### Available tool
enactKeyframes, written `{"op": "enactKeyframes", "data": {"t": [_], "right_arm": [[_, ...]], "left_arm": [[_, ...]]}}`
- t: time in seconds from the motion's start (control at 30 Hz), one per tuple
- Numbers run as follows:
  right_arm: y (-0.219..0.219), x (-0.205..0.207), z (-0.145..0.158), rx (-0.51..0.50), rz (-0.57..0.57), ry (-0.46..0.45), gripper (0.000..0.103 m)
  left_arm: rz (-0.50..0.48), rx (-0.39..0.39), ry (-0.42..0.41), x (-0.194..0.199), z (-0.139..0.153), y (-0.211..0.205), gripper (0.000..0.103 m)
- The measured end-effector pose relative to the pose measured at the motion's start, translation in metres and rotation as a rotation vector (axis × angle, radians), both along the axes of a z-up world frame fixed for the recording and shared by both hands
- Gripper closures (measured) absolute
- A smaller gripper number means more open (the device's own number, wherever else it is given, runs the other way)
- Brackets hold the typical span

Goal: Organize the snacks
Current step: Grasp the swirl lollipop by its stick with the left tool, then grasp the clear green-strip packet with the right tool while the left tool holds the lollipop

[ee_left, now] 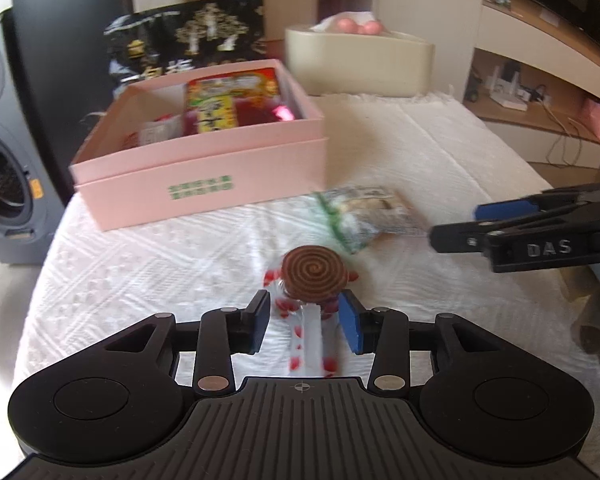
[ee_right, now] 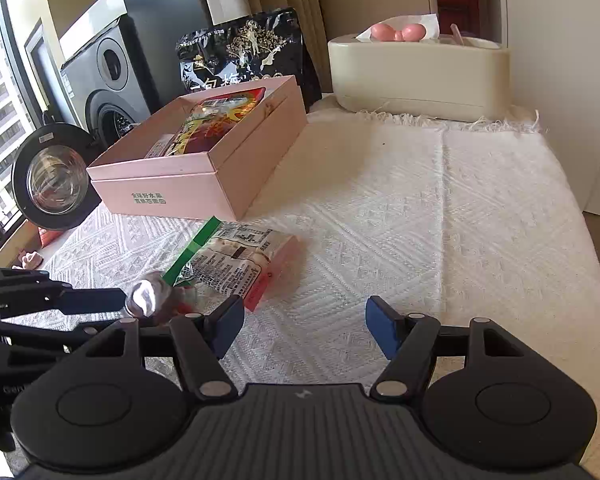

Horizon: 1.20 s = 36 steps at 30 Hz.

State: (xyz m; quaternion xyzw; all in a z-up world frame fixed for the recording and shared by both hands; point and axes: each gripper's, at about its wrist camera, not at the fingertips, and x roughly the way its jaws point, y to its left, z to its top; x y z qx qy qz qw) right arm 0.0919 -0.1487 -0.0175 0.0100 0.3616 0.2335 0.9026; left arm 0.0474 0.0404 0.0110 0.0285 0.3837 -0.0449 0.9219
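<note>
A brown spiral snack (ee_left: 314,278) in a clear wrapper with red hearts lies on the white cloth between the fingers of my left gripper (ee_left: 305,318). The jaws stand open around it, and the left pad is clear of the wrapper. In the right wrist view the same snack (ee_right: 148,300) shows at the tip of the left gripper (ee_right: 120,314). A green-edged packet (ee_right: 236,260) (ee_left: 366,214) lies just beyond it. My right gripper (ee_right: 306,320) (ee_left: 454,224) is open and empty, to the right of that packet. The pink box (ee_left: 200,184) (ee_right: 172,196) holds a red and yellow packet (ee_left: 220,104).
A black snack bag (ee_left: 188,40) (ee_right: 244,48) leans behind the box. A cream tissue box (ee_left: 360,64) (ee_right: 420,76) stands at the back. A washing machine (ee_right: 108,80) and its round glass door (ee_right: 52,176) are off the table's left edge. White cloth (ee_right: 460,220) covers the right side.
</note>
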Motion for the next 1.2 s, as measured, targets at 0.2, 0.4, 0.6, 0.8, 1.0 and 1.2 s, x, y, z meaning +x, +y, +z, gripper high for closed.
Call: {"op": "enactKeyframes", "data": {"t": [0.2, 0.4, 0.6, 0.8, 1.0, 1.2], "right_arm": [[0.022, -0.003, 0.002, 0.003, 0.073, 0.007, 0.035], [0.050, -0.015, 0.008, 0.114, 0.285, 0.040, 0.035], [0.048, -0.020, 0.032, 0.049, 0.312, -0.108, 0.027], [0.060, 0.010, 0.023, -0.098, 0.457, -0.168, 0.021], [0.070, 0.049, 0.004, -0.105, 0.474, -0.068, 0.021], [0.040, 0.053, 0.008, 0.068, 0.371, 0.046, 0.030]], "left_arm": [[0.128, -0.003, -0.010, -0.002, 0.003, 0.043, 0.059], [0.139, -0.056, -0.036, -0.007, 0.013, 0.065, 0.062], [0.024, -0.095, -0.032, -0.008, 0.010, 0.056, 0.062], [-0.015, -0.088, -0.011, -0.005, 0.002, 0.051, 0.061], [-0.030, -0.114, 0.000, -0.006, 0.001, 0.059, 0.062], [-0.063, -0.136, 0.018, -0.007, 0.000, 0.055, 0.061]]}}
